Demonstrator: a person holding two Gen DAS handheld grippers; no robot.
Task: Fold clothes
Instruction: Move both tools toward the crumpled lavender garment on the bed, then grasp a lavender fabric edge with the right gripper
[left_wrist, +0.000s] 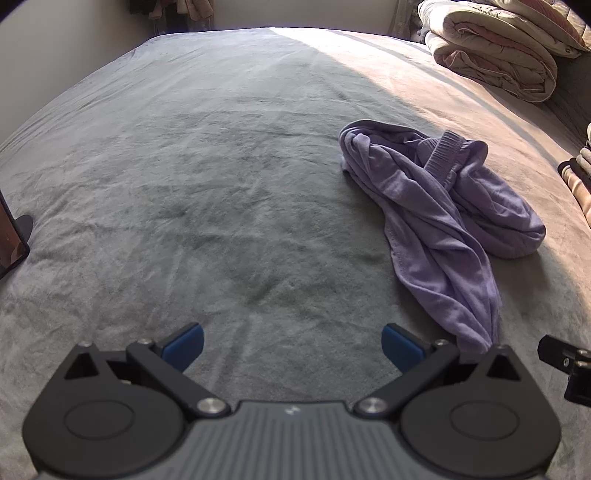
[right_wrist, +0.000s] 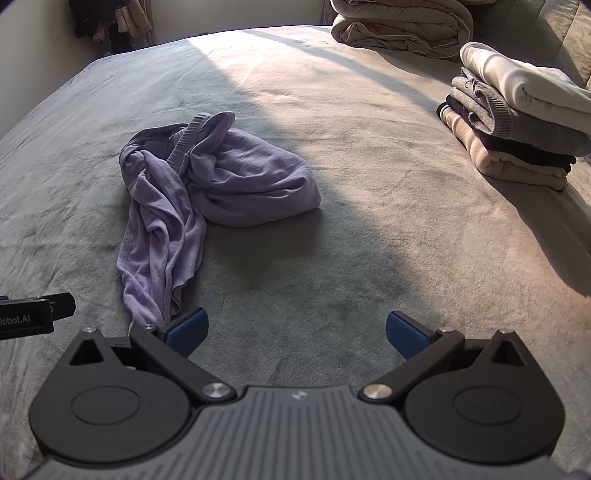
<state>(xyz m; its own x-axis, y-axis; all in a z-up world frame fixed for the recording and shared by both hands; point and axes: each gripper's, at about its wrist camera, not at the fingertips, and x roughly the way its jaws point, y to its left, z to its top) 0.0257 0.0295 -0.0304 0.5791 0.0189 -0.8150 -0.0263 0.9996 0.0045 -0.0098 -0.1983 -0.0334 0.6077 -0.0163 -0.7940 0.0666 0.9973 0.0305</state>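
The only lettering I can read is on the left gripper (right_wrist: 35, 319), which pokes in at the left edge of the right wrist view: white print on its black side reads "Robot.AI", the beginning cut off by the picture edge. Nothing else carries legible text.

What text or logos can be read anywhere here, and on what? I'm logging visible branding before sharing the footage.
"Robot.AI", its start possibly cut off by the frame edge: white letters on the left gripper, seen in the right wrist view.
A small white emblem on the right gripper body: a symbol, no letters.
Nothing else readable.
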